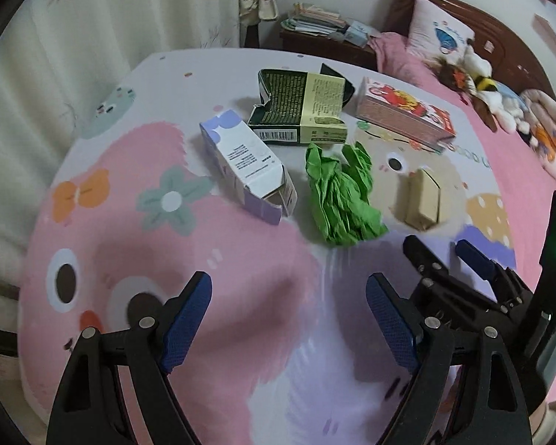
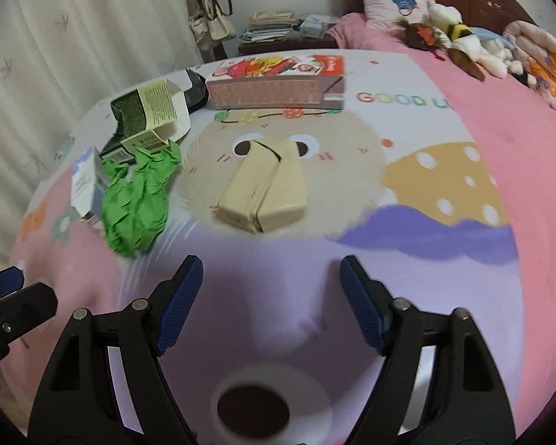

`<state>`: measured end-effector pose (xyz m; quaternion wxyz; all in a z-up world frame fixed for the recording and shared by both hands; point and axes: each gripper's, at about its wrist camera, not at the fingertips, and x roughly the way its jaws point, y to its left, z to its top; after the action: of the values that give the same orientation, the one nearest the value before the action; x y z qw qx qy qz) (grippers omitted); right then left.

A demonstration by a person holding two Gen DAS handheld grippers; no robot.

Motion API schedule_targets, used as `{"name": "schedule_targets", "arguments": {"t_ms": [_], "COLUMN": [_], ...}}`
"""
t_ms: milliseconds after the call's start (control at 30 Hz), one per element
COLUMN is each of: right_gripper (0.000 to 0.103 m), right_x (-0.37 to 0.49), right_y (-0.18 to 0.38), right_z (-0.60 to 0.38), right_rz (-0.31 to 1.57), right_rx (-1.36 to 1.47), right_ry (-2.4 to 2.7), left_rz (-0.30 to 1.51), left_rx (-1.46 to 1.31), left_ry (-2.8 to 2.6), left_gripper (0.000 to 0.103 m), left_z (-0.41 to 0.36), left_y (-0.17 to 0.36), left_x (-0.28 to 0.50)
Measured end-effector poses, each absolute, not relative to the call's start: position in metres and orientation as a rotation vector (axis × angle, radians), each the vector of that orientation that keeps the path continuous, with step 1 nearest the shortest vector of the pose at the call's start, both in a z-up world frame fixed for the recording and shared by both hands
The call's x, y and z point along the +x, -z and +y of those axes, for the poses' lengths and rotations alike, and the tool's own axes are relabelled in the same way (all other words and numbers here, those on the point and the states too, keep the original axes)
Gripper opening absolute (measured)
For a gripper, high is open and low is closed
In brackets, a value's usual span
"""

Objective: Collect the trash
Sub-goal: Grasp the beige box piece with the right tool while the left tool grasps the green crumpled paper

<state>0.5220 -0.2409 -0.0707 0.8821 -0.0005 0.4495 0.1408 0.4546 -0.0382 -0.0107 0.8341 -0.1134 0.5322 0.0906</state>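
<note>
Five pieces of trash lie on the pink cartoon-print bedspread (image 2: 482, 85), and neither tool holds any of them: the left tool (image 1: 287, 319) and the right tool (image 2: 270, 302) both hover above the bed with their blue-padded jaws spread wide and nothing between them. The nearest piece to the right tool is the flattened tan cardboard box (image 2: 265, 189), lying directly ahead of its fingers with its long axis running almost straight away from the tool, so the jaws already straddle its narrow width. The crumpled green paper wad (image 1: 341, 194) lies ahead of the left tool and slightly to its right, roughly between the two tools. Counted out, there is one tan box, one green wad, one white-and-lilac torn carton (image 1: 246, 170) on its side left of the wad, one dark green and cream opened carton (image 1: 300, 105) behind it, and one long red-printed box (image 1: 404, 113) farthest back. The tan box looks like the right tool's easiest first pick.
</note>
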Motion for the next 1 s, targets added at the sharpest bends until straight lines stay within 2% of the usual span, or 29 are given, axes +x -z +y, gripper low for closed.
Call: {"name": "schedule_targets", "arguments": {"t_ms": [400, 467, 533, 867, 933, 1000], "right_gripper": [0.075, 0.065, 0.047, 0.047, 0.047, 0.046], "right_x": [0.561, 0.561, 0.564, 0.558, 0.557, 0.555], "right_y": [0.085, 0.086, 0.085, 0.081, 0.08, 0.081], "right_z": [-0.199, -0.203, -0.207, -0.245, -0.253, -0.258], "right_rz": [0.872, 0.861, 0.849, 0.847, 0.845, 0.837], "right_rx": [-0.17, -0.168, -0.163, -0.171, -0.172, -0.193], "right_ry": [-0.289, -0.289, -0.296, -0.444, -0.473, -0.493], "left_rz": [1.13, 1.133, 1.135, 1.181, 1.192, 1.215], "left_rx": [-0.324, -0.326, -0.326, -0.311, -0.308, -0.304], "left_ry": [-0.22, -0.22, -0.221, -0.223, -0.23, -0.238], "left_gripper": [0.087, 0.087, 0.087, 0.087, 0.082, 0.074], "left_z": [-0.04, -0.043, -0.044, -0.062, -0.065, -0.068], "left_y": [0.024, 0.025, 0.024, 0.04, 0.046, 0.055], "left_x": [0.492, 0.497, 0.5, 0.53, 0.534, 0.541]}}
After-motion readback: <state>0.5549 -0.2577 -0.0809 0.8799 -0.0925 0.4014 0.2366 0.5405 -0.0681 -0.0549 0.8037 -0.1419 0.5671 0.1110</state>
